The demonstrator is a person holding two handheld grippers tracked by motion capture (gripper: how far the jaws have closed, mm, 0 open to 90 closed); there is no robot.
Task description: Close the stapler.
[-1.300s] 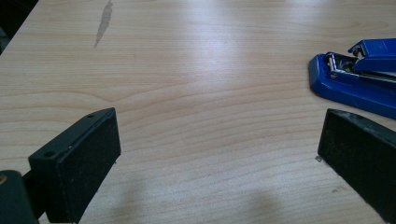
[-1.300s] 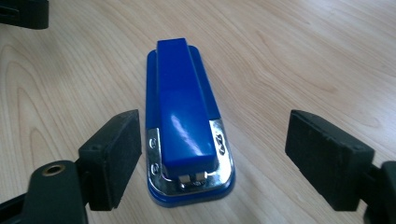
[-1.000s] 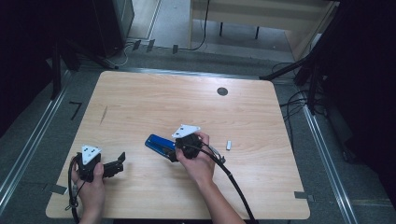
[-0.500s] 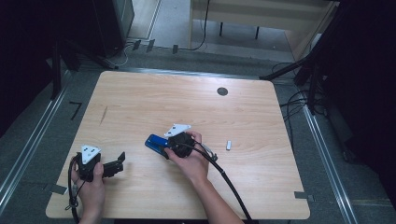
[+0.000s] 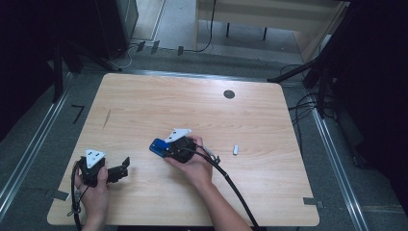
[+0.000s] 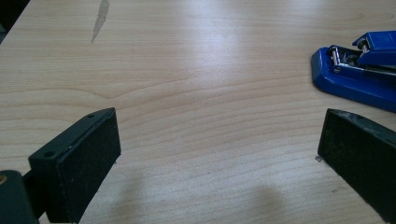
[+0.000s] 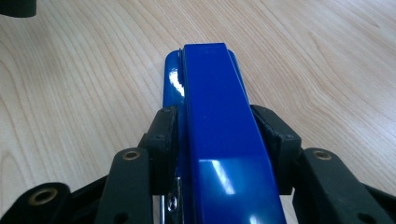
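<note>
A blue stapler lies near the middle of the wooden table, its front pointing left. My right gripper comes at it from the right and is shut on it. In the right gripper view the two black jaws press both sides of the stapler's body, with the gripper straddling it. At the table's lower left my left gripper rests low over the wood and stands open. Between its wide-apart jaws is bare wood, and the stapler lies ahead to the right.
To the right of the right hand lies a small pale piece. A round black cap sits in the tabletop toward the far edge. The right gripper's cable trails to the front edge. Dark stands and cables ring the table.
My right gripper has slid left along the stapler, so less of the blue body shows. The left gripper has stayed put.
</note>
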